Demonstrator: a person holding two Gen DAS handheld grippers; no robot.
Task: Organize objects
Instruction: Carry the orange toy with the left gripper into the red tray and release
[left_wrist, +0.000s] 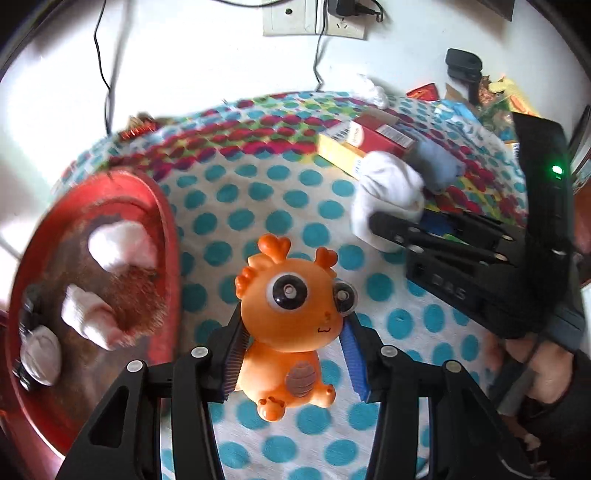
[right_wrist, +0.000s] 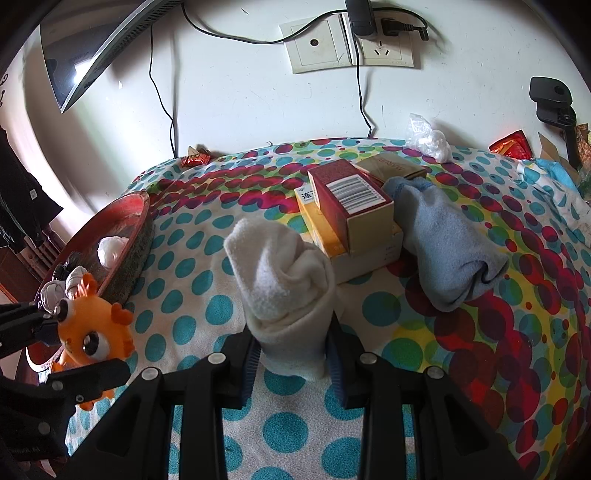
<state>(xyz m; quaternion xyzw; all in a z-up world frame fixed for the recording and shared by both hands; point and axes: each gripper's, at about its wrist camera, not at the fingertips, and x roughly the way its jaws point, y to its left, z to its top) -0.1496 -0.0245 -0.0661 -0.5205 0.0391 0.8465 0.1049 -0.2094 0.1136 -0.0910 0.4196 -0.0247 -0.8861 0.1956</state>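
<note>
Clamped between the ribbed pads of the left gripper (left_wrist: 291, 350), an orange toy (left_wrist: 291, 317) with big eyes and small antlers is sitting upright, both pads pressing on its sides. It is hanging over the dotted cloth (left_wrist: 258, 206) that is covering the table, just beside a red tray (left_wrist: 166, 236). Inside the tray, three rolled white socks (left_wrist: 120, 245) are lying, along with a dark item at its far left that is too blurred to name.

On the other side, the right gripper (right_wrist: 293, 354) is squeezing a rolled white sock (right_wrist: 284, 284), which is standing up between its pads with its lower end touching the cloth. Just behind that sock, a stack of small boxes (right_wrist: 354, 221) is resting on the cloth, a red one with a barcode lying on top. A rolled blue sock (right_wrist: 450, 254) is leaning against the right side of the stack.

Farther back, a crumpled clear bag (right_wrist: 430, 140) is lying at the cloth's edge by the white wall, where wall sockets (right_wrist: 351, 46) are feeding black cables that are trailing down behind the table.
</note>
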